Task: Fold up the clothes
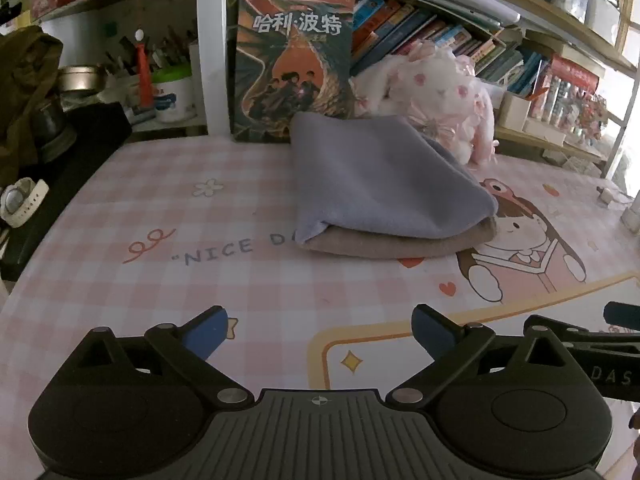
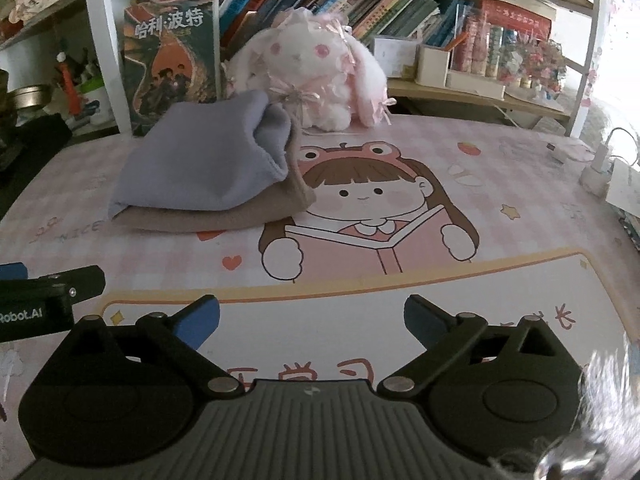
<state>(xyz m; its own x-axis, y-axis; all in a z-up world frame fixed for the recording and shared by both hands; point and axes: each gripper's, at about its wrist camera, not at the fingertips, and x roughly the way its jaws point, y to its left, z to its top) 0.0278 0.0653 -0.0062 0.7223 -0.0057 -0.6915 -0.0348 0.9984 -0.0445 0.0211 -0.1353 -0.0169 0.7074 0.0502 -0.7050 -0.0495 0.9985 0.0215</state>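
A folded lavender cloth (image 1: 372,176) lies on top of a folded beige cloth (image 1: 400,244), stacked on the pink checked desk mat (image 1: 160,280). The same stack shows in the right wrist view, lavender cloth (image 2: 200,164) over beige cloth (image 2: 224,220), at the mat's left. My left gripper (image 1: 320,332) stands open over bare mat, well in front of the stack, nothing between its blue fingertips (image 1: 208,332). My right gripper (image 2: 312,320) is open too, over the mat's cartoon print, empty. Each gripper's tip shows at the edge of the other's view.
A plush rabbit (image 2: 320,76) and an upright book (image 1: 294,64) stand right behind the stack. Shelves of books (image 2: 340,4) line the back. A dark bag and a white watch (image 1: 20,200) sit at the left edge; a charger and cable (image 2: 600,164) lie at the right.
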